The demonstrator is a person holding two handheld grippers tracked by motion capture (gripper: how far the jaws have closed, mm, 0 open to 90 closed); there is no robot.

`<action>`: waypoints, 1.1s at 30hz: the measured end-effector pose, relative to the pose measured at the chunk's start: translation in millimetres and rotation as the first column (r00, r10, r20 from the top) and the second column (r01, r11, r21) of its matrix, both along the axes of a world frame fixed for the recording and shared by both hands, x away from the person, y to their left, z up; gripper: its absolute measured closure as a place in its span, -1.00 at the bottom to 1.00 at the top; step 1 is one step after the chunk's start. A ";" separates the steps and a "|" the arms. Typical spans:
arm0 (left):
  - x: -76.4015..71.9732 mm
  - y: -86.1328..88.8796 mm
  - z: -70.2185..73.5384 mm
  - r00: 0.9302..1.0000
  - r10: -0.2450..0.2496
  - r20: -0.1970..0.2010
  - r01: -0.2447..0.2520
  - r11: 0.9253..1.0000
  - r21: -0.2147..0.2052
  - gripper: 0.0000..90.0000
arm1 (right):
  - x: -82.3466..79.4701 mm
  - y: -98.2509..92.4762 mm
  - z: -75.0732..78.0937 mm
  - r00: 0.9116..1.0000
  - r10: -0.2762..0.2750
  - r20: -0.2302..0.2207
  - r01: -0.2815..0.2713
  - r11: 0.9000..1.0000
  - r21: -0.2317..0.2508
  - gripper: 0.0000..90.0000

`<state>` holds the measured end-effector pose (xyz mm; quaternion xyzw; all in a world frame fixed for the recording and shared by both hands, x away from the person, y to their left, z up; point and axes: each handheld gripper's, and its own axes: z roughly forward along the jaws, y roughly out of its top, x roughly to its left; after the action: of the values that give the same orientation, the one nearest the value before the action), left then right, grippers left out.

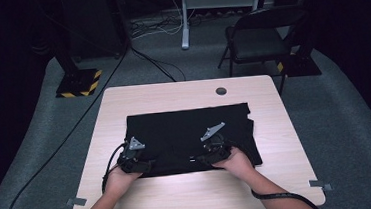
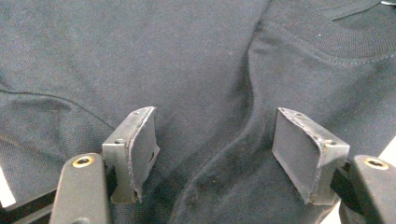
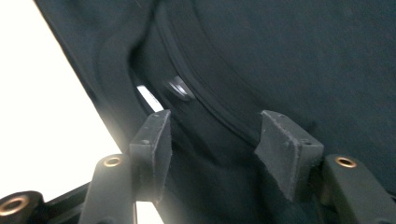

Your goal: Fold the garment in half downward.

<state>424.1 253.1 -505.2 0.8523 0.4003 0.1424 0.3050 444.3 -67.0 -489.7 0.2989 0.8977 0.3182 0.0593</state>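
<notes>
— Two grippers worked a black garment (image 1: 191, 136) on the light wood table (image 1: 182, 92), w/ the person's forearms coming in from the near edge. Where did the cloth lie?

— Flat across the table's middle, folded to a rough rectangle, near edge just short of the person's side. Left gripper (image 1: 133, 156) sat at its near-left corner, right gripper (image 1: 212, 150) toward the near-right, both over the near hem.

— Claws?

— Both spread. In the left gripper view, the left gripper (image 2: 215, 154) had its jaws wide apart, a raised fold of fabric running between them; pads didn't press it. In the right gripper view, the right gripper (image 3: 212, 149) had jaws apart too, over the collar area where a ribbed seam and a small white label (image 3: 149, 98) showed. Nothing pinched.

— Anything in the way?

— Not on the tabletop. Apart from the cloth it carried just a round dark grommet (image 1: 221, 90) near the far edge, well apart from the garment. Bits of grey tape (image 1: 76, 201) marked the near corners.

— Around the table?

— Dark folding chair (image 1: 260, 33) beyond the far-right corner, a stand base w/ yellow-black hazard stripes (image 1: 79, 83) at far left, a white desk leg (image 1: 185, 19) further back, cables (image 1: 155, 61) trailing over the grey carpet. Each gripper's own cable looped back past the person's arms.
</notes>
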 end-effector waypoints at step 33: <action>-7.5 -9.9 -3.1 0.999 -0.023 -0.036 0.023 1.000 0.003 -0.51 | -3.5 107.2 -16.0 0.990 0.106 0.094 -0.095 0.989 -0.111 -0.50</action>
<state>416.6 243.3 -508.3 0.8598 0.3957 0.1240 0.2979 440.8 40.2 -505.7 0.2332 0.9233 0.2869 0.1038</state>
